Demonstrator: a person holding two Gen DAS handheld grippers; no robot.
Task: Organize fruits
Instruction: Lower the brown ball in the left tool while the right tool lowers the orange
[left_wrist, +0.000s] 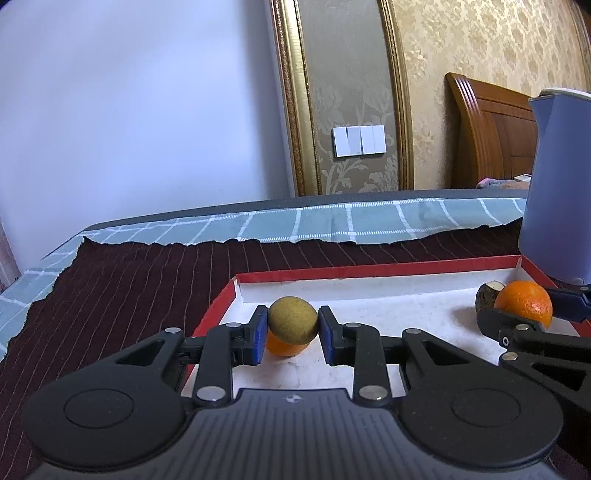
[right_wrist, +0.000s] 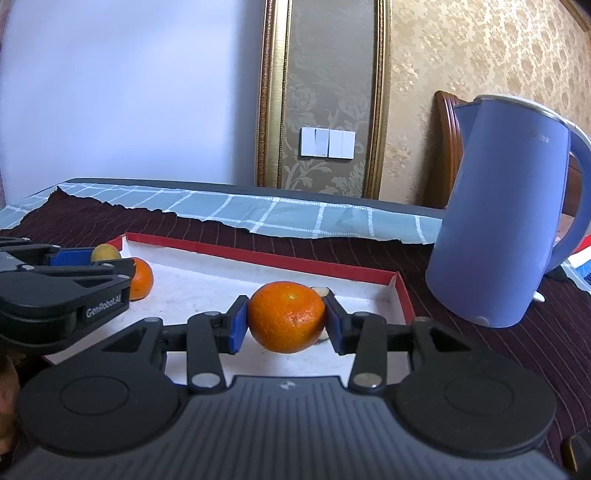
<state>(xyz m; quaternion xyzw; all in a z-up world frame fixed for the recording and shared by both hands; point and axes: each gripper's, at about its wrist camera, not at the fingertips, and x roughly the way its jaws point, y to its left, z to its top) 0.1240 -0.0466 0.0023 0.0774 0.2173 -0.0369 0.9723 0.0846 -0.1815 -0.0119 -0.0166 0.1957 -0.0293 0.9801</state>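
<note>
Left gripper is clamped on a small yellow-green fruit, pads pressing its sides near the widest part — the fruit sits above the tray floor, w/ a small orange right under and behind it. Right gripper is closed on a bigger orange, held over the right part of the red-rimmed tray, w/ a brown cut-topped fruit just behind it, mostly hidden.

Risks, as I judge them:
- Yellow-green fruit is round and small; the pads catch only a narrow band of it. A jolt or quick tilt could squirt it out — it'd drop onto the small orange below, then roll across the tray.
- If the left gripper lowers straight down, the fruit lands on that orange, not the tray floor, and prob. slides off sideways.
- Bigger orange looks soft-skinned; too hard a squeeze could bruise it, too light and it slips.
- Both grippers work over the same tray, fairly near each other; a sideways move by either could knock the other.
- Blue kettle stands on the desk just beyond the tray's right corner; a wide right swing could bump it.
</note>
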